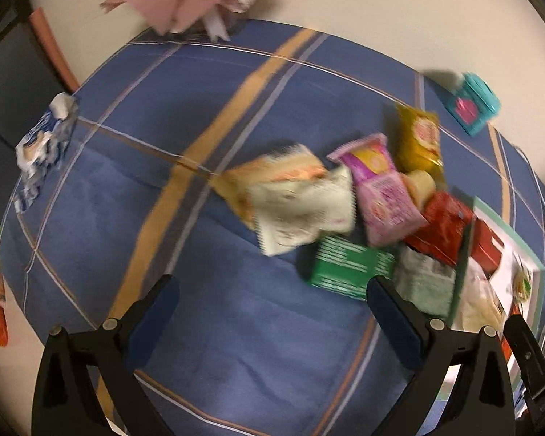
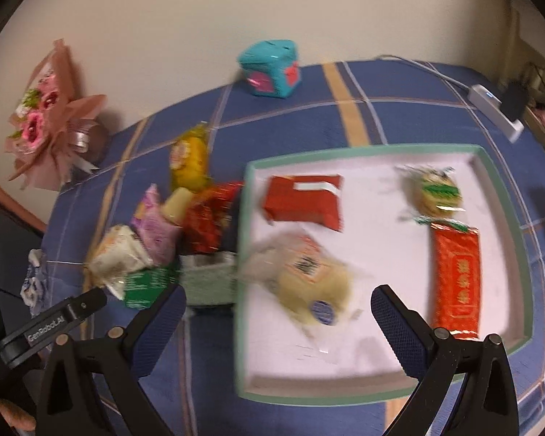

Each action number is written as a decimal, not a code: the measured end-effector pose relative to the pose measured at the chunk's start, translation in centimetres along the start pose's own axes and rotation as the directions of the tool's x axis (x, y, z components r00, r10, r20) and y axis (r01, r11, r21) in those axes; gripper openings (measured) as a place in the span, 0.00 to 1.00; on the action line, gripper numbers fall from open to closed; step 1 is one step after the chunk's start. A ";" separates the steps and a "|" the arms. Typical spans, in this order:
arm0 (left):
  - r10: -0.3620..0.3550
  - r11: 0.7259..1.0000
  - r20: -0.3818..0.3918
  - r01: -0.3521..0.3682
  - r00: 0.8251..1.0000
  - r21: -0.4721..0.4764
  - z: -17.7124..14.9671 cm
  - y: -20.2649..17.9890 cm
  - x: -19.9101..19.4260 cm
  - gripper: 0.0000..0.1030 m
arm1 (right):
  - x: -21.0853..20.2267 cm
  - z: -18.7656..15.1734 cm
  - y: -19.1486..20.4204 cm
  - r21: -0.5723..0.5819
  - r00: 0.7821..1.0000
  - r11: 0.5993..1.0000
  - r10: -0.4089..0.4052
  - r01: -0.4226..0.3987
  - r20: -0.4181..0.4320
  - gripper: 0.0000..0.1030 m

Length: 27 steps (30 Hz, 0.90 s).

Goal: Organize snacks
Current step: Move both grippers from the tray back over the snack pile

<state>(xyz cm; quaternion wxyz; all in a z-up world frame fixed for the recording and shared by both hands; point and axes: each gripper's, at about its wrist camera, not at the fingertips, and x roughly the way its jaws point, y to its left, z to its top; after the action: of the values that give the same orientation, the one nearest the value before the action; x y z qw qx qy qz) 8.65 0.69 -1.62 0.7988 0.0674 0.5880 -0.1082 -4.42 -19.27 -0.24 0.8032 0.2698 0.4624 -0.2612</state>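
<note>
A pile of snack packets lies on the blue checked cloth: a pale packet (image 1: 301, 214), a pink one (image 1: 378, 189), a yellow one (image 1: 419, 140), a green one (image 1: 348, 267) and a red one (image 1: 441, 227). My left gripper (image 1: 272, 312) is open above bare cloth, just short of the pile. A white tray with a green rim (image 2: 245, 218) holds a red packet (image 2: 303, 201), a long red packet (image 2: 456, 278), a round wrapped cake (image 2: 437, 192) and a clear-wrapped yellow cake (image 2: 309, 283). My right gripper (image 2: 278, 318) hangs open over that yellow cake.
A teal cube box (image 2: 270, 69) stands at the far table edge. A pink bouquet (image 2: 49, 116) leans on the wall at the left. A crumpled blue-white wrapper (image 1: 45, 141) lies at the left edge. A white charger and cable (image 2: 490, 100) sit far right.
</note>
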 end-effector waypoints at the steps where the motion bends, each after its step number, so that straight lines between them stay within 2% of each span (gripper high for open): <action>1: 0.006 1.000 0.003 -0.006 1.000 -0.012 0.2 0.6 0.0 0.99 | 0.2 0.1 0.6 -0.007 1.000 1.000 0.012 -0.012 0.001 1.00; 10: 0.031 0.995 -0.008 -0.032 0.999 -0.091 1.3 3.6 1.0 0.99 | 2.1 0.2 4.8 -0.095 0.999 0.994 0.051 -0.052 -0.013 1.00; 17: 0.036 0.997 -0.036 -0.039 0.999 -0.068 1.2 2.8 2.0 0.99 | 4.9 -0.2 6.0 -0.136 0.997 0.989 0.056 -0.064 -0.060 1.00; 22: 0.016 0.998 -0.065 -0.019 0.998 -0.053 1.3 1.8 3.1 0.99 | 6.2 -0.3 6.3 -0.158 0.995 0.985 0.053 -0.065 -0.080 0.93; 27: 0.006 0.999 -0.101 -0.011 0.995 -0.052 1.4 1.7 4.4 0.99 | 7.1 -0.2 6.3 -0.160 0.996 0.986 0.035 -0.049 -0.087 0.79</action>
<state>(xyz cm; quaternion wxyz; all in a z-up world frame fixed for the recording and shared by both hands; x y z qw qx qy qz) 11.64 1.56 -5.44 0.7700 0.0542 0.6299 -0.0857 2.77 -15.83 -5.41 0.8076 0.2242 0.5098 -0.1943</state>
